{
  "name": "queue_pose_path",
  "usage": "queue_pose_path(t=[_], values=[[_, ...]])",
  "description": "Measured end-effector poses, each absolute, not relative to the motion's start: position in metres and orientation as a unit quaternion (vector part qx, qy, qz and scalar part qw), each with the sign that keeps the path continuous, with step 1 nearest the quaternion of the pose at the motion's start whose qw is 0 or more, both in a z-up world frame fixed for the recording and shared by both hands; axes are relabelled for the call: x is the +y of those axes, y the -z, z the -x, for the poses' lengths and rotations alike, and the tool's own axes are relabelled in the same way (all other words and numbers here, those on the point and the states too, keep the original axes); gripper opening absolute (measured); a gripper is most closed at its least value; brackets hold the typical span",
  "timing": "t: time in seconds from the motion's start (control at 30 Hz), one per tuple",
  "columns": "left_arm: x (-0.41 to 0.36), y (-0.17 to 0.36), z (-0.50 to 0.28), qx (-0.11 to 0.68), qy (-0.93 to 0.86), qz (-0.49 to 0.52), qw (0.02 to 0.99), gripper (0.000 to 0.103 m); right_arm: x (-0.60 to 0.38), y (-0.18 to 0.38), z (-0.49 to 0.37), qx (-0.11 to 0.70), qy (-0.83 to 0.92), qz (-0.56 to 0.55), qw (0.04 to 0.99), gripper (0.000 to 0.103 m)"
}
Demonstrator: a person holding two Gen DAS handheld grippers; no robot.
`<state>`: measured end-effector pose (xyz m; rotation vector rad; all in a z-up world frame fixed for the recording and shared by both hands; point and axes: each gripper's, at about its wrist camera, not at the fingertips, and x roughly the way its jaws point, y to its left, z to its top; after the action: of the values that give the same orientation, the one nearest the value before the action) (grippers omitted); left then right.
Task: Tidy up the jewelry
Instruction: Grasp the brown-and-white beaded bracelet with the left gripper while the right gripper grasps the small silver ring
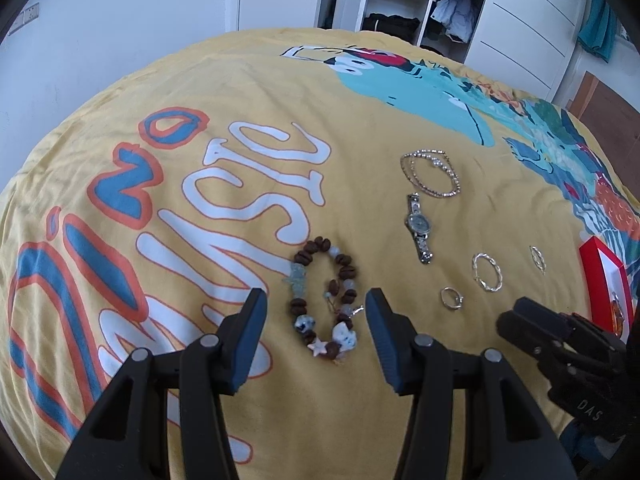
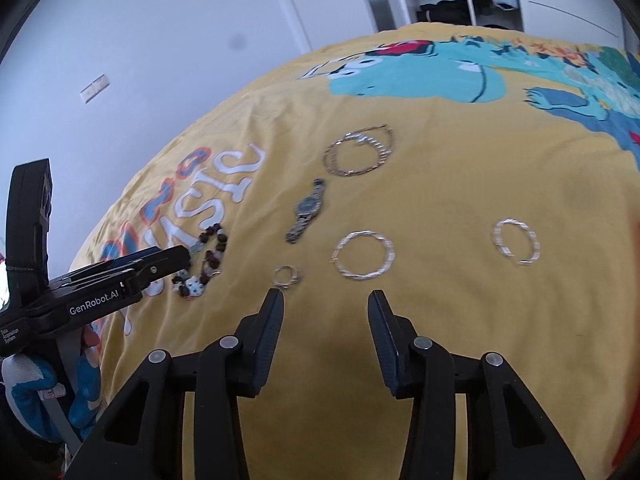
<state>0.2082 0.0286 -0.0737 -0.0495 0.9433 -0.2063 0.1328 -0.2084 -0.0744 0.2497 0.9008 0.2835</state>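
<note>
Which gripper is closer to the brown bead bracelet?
Left. The left gripper is open right around the brown bead bracelet; the right gripper points at the silver rings off to its right.

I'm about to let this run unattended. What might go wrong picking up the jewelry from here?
The beaded bracelet lies limp on soft yellow bedding, so the open left gripper may pinch fabric or catch only a few beads. The small ring ahead of the open right gripper is thin and flat, so it could slip out.

Bead bracelet (image 1: 325, 299) left on bedspread (image 1: 248, 64), watch (image 1: 418, 227) & chain bracelets (image 1: 430, 174) behind, rings (image 1: 486, 272) right.
</note>
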Motion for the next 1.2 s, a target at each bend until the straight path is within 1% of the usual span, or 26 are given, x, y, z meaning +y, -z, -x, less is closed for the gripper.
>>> queue_pose_path(t=[0.3, 0.43, 0.67, 0.77, 0.83, 0.9, 0.97, 1.03, 1.17, 1.2], values=[[0.028, 0.090, -0.210, 0.469, 0.125, 0.028, 0.874, 0.049, -0.185, 0.090, -0.150, 0.446, -0.158, -0.105, 0.875, 0.037], [0.024, 0.099, -0.214, 0.476, 0.128, 0.020, 0.870, 0.049, -0.181, 0.094, -0.156, 0.448, -0.162, -0.100, 0.873, 0.034], [0.026, 0.109, -0.219, 0.479, 0.127, 0.026, 0.868, 0.049, -0.172, 0.098, -0.169, 0.449, -0.174, -0.090, 0.872, 0.031], [0.024, 0.110, -0.220, 0.477, 0.126, 0.020, 0.870, 0.048, -0.166, 0.100, -0.174, 0.450, -0.178, -0.085, 0.871, 0.027], [0.023, 0.110, -0.220, 0.475, 0.126, 0.016, 0.871, 0.048, -0.165, 0.102, -0.175, 0.451, -0.177, -0.083, 0.871, 0.021], [0.021, 0.110, -0.220, 0.472, 0.124, 0.010, 0.873, 0.048, -0.165, 0.102, -0.176, 0.450, -0.178, -0.084, 0.871, 0.021], [0.017, 0.111, -0.219, 0.470, 0.119, 0.002, 0.875, 0.044, -0.164, 0.103, -0.175, 0.450, -0.178, -0.083, 0.871, 0.021], [0.016, 0.111, -0.219, 0.469, 0.113, -0.003, 0.876, 0.035, -0.164, 0.102, -0.174, 0.449, -0.178, -0.082, 0.872, 0.020], [0.014, 0.110, -0.218, 0.468, 0.103, -0.011, 0.877, 0.026, -0.164, 0.101, -0.170, 0.448, -0.179, -0.078, 0.872, 0.020], [0.014, 0.109, -0.218, 0.468, 0.101, -0.014, 0.878, 0.022, -0.164, 0.100, -0.170, 0.448, -0.179, -0.077, 0.872, 0.020]])
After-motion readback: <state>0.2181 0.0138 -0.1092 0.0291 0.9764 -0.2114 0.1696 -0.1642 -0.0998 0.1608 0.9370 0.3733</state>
